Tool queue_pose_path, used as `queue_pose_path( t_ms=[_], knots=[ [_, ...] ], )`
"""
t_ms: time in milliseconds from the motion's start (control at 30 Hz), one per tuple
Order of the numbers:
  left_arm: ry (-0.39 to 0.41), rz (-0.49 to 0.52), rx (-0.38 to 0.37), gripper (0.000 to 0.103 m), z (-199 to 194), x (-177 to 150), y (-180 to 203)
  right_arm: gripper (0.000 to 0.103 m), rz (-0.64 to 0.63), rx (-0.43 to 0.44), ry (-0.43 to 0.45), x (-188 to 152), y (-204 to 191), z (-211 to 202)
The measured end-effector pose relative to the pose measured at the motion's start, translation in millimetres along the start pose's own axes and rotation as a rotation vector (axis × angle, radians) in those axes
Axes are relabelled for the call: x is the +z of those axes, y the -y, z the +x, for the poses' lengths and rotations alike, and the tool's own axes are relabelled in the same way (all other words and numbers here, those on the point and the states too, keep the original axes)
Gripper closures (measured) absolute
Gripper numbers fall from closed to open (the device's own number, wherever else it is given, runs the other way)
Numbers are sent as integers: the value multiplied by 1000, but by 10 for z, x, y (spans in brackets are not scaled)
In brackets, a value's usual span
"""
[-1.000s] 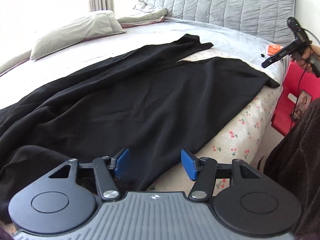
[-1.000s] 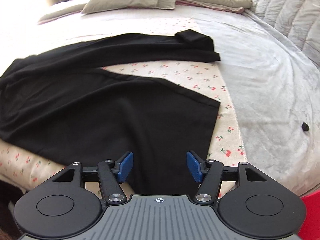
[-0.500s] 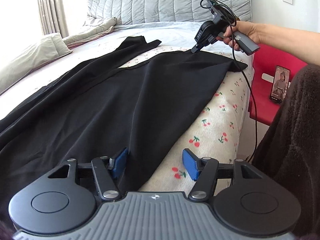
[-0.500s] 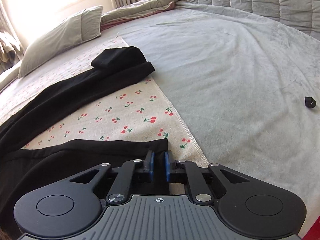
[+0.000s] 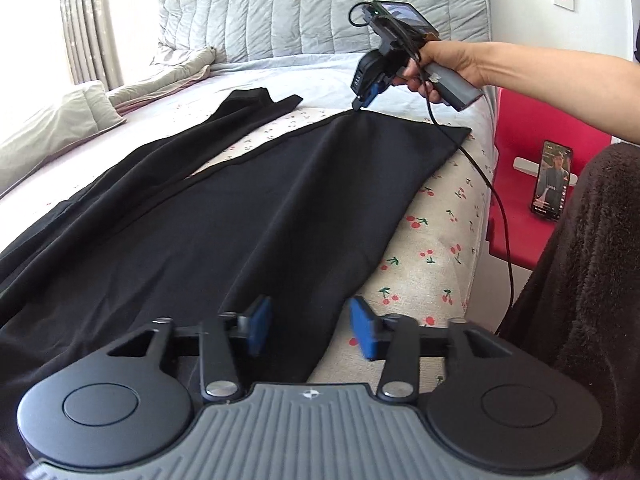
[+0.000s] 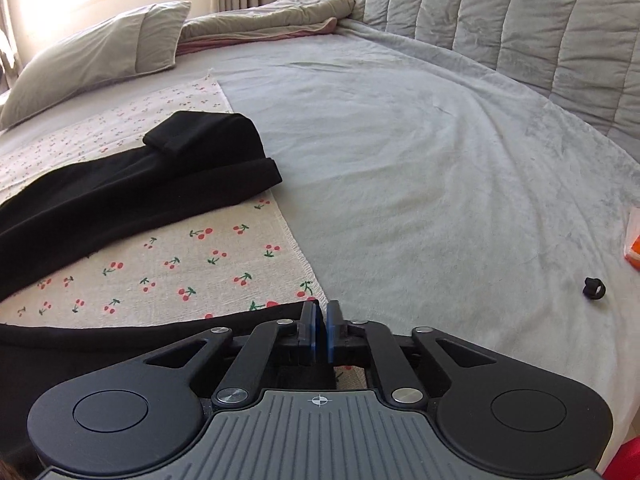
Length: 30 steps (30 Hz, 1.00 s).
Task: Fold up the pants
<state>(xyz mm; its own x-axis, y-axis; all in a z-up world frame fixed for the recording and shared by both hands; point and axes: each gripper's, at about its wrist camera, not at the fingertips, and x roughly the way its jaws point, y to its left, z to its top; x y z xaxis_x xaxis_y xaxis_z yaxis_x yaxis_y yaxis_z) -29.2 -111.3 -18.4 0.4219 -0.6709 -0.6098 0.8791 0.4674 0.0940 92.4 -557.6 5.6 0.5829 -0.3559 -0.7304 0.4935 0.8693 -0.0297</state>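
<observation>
Black pants [image 5: 224, 208] lie spread on a cherry-print cloth [image 5: 436, 240] on the bed, legs apart. My left gripper [image 5: 308, 332] is open, its blue pads either side of the near leg's side edge, low over the cloth. My right gripper [image 6: 320, 330] is shut on the far hem corner of the near leg [image 6: 276, 314]; it also shows in the left wrist view [image 5: 362, 102], held in a hand. The other leg [image 6: 132, 196] lies further back, its hem turned over.
A grey blanket [image 6: 420, 160] covers the bed beyond the cloth. A pillow [image 6: 100, 52] and folded bedding [image 6: 272, 16] lie at the head. A small black object [image 6: 593, 289] and an orange item [image 6: 634, 248] lie right. A red stand [image 5: 532, 184] with a phone [image 5: 551, 182] stands beside the bed.
My right gripper moved to the near leg's hem corner and closed on it. My left gripper moved in along the leg's side edge and stayed open.
</observation>
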Motion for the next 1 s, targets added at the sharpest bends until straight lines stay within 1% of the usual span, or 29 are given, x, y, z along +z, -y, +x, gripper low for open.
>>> queue_pose_path(
  t_ms=[33,100,200,333,400,467,567,600,633,667,700,733,800,833,933,1000],
  knots=[
    [9,-13,7,43,-39,-1,-31,71,2,3,-9,-13,2,-48],
    [8,-34,28,43,-95,-23,-112,57,36,8,-25,-53,56,-201],
    [25,-27,35,42,-167,-56,-144,57,93,54,-80,-159,196,-415],
    [39,25,-24,43,-154,-33,-11,57,109,71,-158,-409,324,-665],
    [43,69,-49,47,-94,-15,107,57,106,82,-197,-561,357,-750],
    [38,101,-67,55,-10,10,210,57,108,108,-223,-696,379,-791],
    [18,124,-65,63,165,36,299,58,113,146,-253,-847,396,-781],
    [14,116,-62,64,220,48,302,62,94,145,-244,-879,377,-792],
    [15,107,-58,66,266,55,301,76,76,147,-239,-895,362,-809],
    [19,100,-53,76,302,71,297,83,69,164,-238,-906,363,-832],
    [18,95,-44,85,342,96,290,96,74,179,-240,-904,372,-847],
    [13,86,-39,101,365,118,278,99,81,182,-240,-893,390,-871],
    [24,41,-73,102,331,170,250,100,68,158,-231,-863,397,-918],
    [31,45,-100,102,284,190,281,100,55,134,-226,-856,396,-946],
    [46,120,-124,102,175,205,473,100,20,71,-232,-854,408,-983],
    [18,131,-140,102,221,186,529,100,6,41,-251,-877,405,-956]
  ],
)
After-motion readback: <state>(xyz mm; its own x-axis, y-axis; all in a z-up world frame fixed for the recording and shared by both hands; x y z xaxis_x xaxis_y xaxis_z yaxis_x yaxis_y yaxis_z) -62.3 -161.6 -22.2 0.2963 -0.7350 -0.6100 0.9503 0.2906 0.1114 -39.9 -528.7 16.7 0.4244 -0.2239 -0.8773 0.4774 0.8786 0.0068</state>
